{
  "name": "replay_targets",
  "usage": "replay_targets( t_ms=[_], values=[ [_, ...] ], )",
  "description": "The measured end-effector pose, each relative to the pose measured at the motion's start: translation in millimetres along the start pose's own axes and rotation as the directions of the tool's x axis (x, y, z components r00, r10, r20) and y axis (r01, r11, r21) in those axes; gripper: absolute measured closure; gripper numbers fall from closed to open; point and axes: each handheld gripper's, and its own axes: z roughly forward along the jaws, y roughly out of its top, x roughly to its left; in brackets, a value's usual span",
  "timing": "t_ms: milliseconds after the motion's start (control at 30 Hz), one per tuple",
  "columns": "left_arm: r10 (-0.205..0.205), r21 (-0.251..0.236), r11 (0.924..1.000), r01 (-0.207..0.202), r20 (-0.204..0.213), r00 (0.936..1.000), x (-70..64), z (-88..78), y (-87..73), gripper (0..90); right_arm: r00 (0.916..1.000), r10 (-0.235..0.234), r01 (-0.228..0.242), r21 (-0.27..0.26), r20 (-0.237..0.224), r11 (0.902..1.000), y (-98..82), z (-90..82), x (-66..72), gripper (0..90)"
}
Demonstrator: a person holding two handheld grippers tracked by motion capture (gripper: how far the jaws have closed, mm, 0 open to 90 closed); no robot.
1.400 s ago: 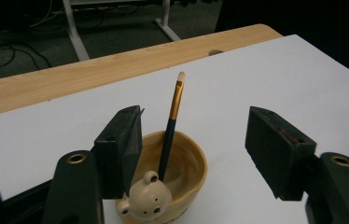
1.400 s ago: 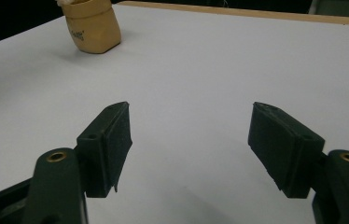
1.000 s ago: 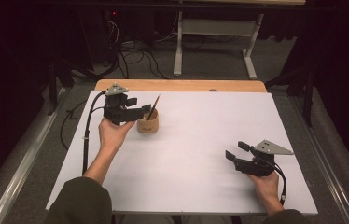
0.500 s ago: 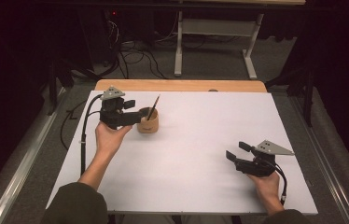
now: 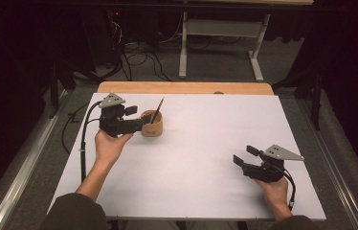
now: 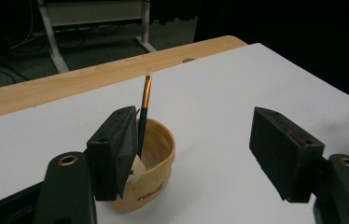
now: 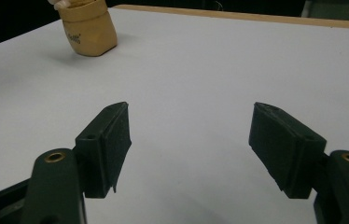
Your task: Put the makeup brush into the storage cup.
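Note:
A tan cup [image 5: 152, 127] stands on the white sheet [image 5: 206, 139] at the back left, with a dark pencil [image 5: 157, 110] leaning in it. My left gripper [image 5: 140, 125] lies just left of the cup, pointing at it, jaws open. In the left gripper view the cup [image 6: 157, 151] sits partly behind the left jaw, not between the pads, and the pencil [image 6: 144, 105] rises past that jaw; a pale rounded thing [image 6: 136, 166] lies inside the cup. My right gripper [image 5: 243, 154] rests open at the front right, nothing between its jaws [image 7: 191, 126]. The cup [image 7: 88, 29] shows far off there.
The table's wooden back edge [image 5: 186, 87] runs beyond the white sheet. Behind it are a metal desk frame [image 5: 218, 52] and cables [image 5: 143, 52] on the floor. Each gripper trails a black cable toward the person.
My left gripper has drifted slightly toward the person beside the cup. The cup, pencil and right gripper have not moved.

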Motion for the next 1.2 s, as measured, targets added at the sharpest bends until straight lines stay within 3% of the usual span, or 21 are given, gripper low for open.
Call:
replay_targets(
  t_ms=[1200],
  values=[
    [0.000, -0.056, 0.9985, 0.002, 0.022, 0.9998, -1.9, -25.9, -13.0, 32.8, 1.0000, -0.004, 0.004, -0.001, 0.005, 1.0000, -0.5, -2.7, 1.0, 31.1]
  ],
)
